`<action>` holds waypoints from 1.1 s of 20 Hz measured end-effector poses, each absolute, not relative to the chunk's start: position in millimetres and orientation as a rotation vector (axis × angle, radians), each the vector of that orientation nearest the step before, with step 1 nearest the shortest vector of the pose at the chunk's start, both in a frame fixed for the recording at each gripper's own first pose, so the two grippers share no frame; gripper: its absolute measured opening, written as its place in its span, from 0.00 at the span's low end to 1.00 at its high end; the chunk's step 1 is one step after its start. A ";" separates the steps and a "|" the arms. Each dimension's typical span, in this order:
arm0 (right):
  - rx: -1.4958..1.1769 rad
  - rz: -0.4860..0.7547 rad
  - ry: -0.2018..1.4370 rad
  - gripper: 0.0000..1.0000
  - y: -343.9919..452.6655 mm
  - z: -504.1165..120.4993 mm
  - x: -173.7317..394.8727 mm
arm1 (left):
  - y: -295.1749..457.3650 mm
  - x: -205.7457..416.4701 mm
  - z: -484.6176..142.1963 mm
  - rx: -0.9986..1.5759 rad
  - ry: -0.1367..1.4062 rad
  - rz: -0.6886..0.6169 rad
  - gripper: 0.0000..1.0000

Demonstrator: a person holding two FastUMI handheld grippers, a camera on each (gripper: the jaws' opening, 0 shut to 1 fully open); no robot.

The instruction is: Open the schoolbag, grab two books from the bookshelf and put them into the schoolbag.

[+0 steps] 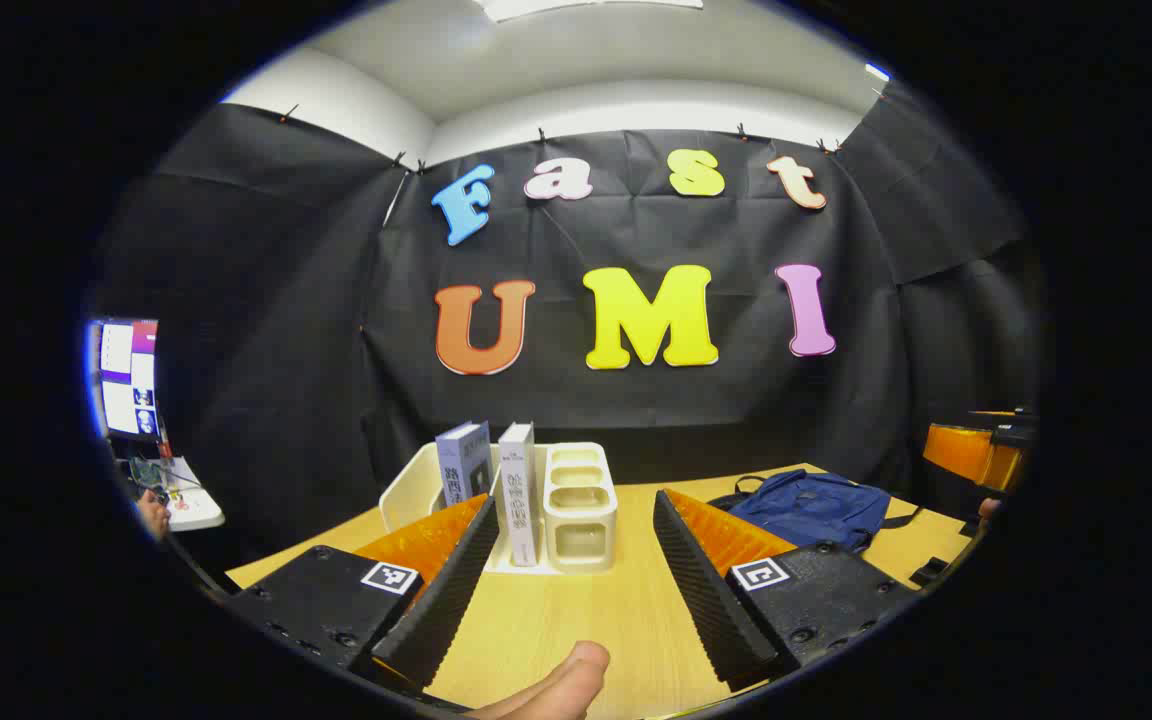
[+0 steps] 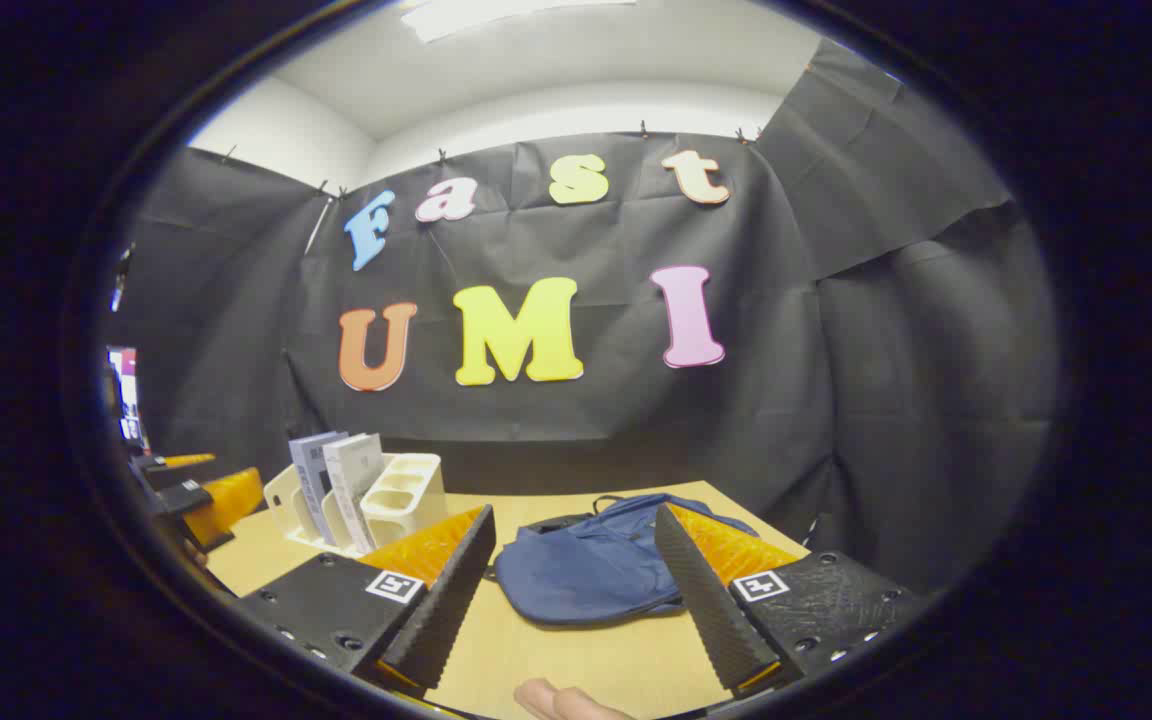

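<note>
Nothing of the job is looking done yet, as far as I can judge. The schoolbag (image 2: 591, 565) is lying flat on the table (image 2: 576, 660), slumped and, by the look of it, not opened; I cannot make out the zip well enough to be sure. In the left gripper view the same bag (image 1: 811, 505) is sitting to the right of the bookshelf (image 1: 576, 505), well apart from it.

The bookshelf, a pale desk rack, is standing toward the back of the table. Two books are standing upright in it: one book (image 1: 463, 462) at the left of the rack and a second book (image 1: 519, 490) just beside it, between the first and the rack's empty cubbies. In the right gripper view the rack (image 2: 401, 500) is showing to the left of the bag, with both books in their slots.

The left gripper (image 1: 566, 580) is hovering over the table in front of the bookshelf, its jaws spread wide and holding nothing. The right gripper (image 2: 571, 590) is hanging just in front of the bag, jaws likewise spread and empty, the bag sitting between them in the view but untouched.

So everything is waiting: opening the bag first, then lifting each book out and dropping it in. The right hand seems best placed to be starting on the bag.
</note>
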State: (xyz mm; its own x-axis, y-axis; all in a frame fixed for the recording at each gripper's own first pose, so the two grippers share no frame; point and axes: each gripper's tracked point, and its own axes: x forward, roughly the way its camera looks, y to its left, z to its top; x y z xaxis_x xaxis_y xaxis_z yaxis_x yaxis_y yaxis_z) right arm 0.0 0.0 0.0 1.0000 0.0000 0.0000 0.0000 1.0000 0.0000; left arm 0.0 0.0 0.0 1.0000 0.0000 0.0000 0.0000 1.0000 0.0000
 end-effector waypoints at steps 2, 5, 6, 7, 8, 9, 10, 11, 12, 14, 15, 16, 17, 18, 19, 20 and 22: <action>-0.018 -0.011 -0.006 0.96 2.4 1.5 1.1 | 11.1 0.5 -9.9 0.015 0.037 0.028 0.97; -0.074 -0.044 -0.010 0.96 0.4 2.4 4.1 | 13.0 5.5 -25.5 0.001 0.101 0.020 0.98; -0.088 -0.038 -0.008 0.97 5.4 1.2 3.5 | 14.7 7.9 -29.7 -0.007 0.115 0.018 0.98; -0.093 -0.036 -0.005 0.96 5.1 2.0 2.5 | 17.8 8.5 -30.4 -0.008 0.119 0.021 0.98; -0.098 -0.034 -0.003 0.96 3.2 1.6 2.7 | 22.4 11.5 -32.2 -0.009 0.121 0.029 0.98; -0.105 -0.037 -0.002 0.96 2.7 2.6 2.5 | 26.1 12.8 -34.5 -0.014 0.127 0.034 0.98; -0.114 -0.044 -0.001 0.97 1.6 2.4 2.7 | 27.9 14.3 -36.1 -0.024 0.129 0.036 0.98; -0.119 -0.040 -0.003 0.95 3.7 2.8 2.8 | 28.4 15.4 -36.3 -0.035 0.127 0.033 0.98; -0.119 -0.034 0.002 0.97 6.2 1.2 3.1 | 28.2 16.6 -36.4 -0.041 0.122 0.028 0.98; -0.111 -0.024 0.016 0.97 11.3 -2.0 6.0 | 28.6 16.0 -34.7 -0.035 0.107 0.023 0.98; -0.114 -0.026 0.022 0.95 12.1 -3.4 7.4 | 28.9 16.1 -32.0 -0.032 0.099 0.021 0.98; -0.120 -0.031 0.022 0.96 10.0 -3.6 8.9 | 27.9 16.2 -30.8 -0.028 0.090 0.014 0.98; -0.129 -0.034 0.024 0.96 9.9 -3.6 10.4 | 25.0 15.8 -28.6 -0.022 0.081 0.002 0.98; -0.141 -0.035 0.027 0.97 11.7 -5.8 13.0 | 21.8 14.9 -28.3 -0.012 0.074 -0.007 0.98; -0.155 -0.032 0.033 0.97 14.0 -8.7 15.2 | 21.9 13.8 -27.8 -0.001 0.068 -0.010 0.98; -0.174 -0.029 0.041 0.97 16.6 -13.3 19.3 | 21.2 13.9 -26.6 0.011 0.064 -0.010 0.98; -0.217 -0.028 0.063 0.95 20.7 -22.6 29.0 | 20.0 13.3 -27.1 0.030 0.059 -0.010 0.98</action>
